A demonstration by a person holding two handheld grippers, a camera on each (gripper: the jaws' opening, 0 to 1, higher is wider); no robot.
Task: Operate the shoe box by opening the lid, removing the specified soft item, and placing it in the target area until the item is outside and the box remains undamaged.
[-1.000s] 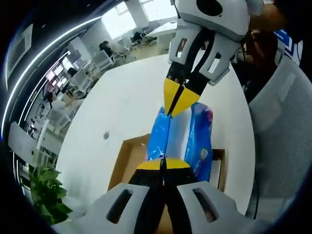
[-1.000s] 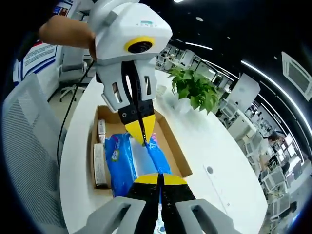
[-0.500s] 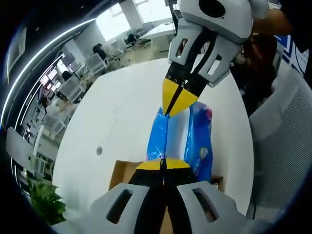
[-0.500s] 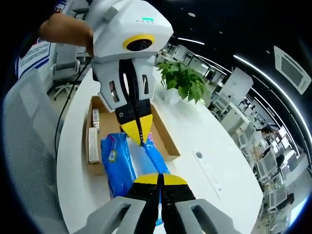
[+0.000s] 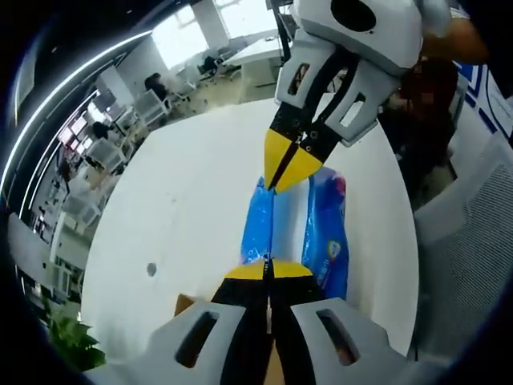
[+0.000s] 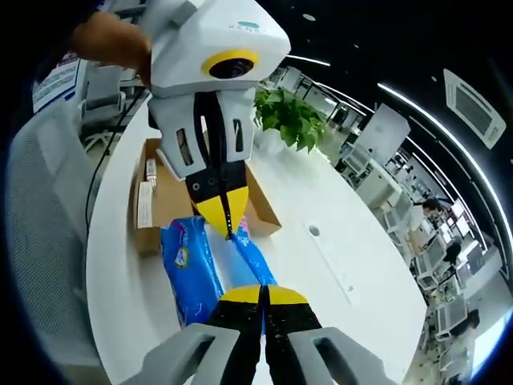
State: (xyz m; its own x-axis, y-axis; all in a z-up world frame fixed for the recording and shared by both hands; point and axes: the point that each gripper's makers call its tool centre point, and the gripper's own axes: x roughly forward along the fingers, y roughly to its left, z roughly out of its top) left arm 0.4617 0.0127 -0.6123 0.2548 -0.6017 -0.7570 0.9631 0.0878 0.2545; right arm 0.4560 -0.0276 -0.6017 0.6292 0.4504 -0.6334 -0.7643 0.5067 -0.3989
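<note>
A blue soft pack (image 5: 329, 233) hangs stretched between my two grippers above the white table (image 5: 192, 192). My left gripper (image 5: 268, 270) is shut on its near end, and my right gripper (image 5: 288, 168) reaches in from above, shut on the far end. In the right gripper view the pack (image 6: 188, 265) runs from my right gripper (image 6: 262, 294) up to the left gripper (image 6: 227, 220). The open cardboard shoe box (image 6: 170, 210) lies on the table beyond the pack, with small white items inside. A corner of the box (image 5: 183, 305) peeks in beside my left jaws.
A potted plant (image 6: 292, 120) stands past the box. Grey mesh chairs (image 5: 473, 241) (image 6: 40, 224) line the table's edge. A small round hole (image 6: 313, 231) marks the tabletop. A hand (image 6: 108, 40) holds the left gripper. Office desks fill the background.
Both grippers have carried the blue pack away from the box and over bare table. The box has slid nearly out of the left gripper view and farther off in the right gripper view.
</note>
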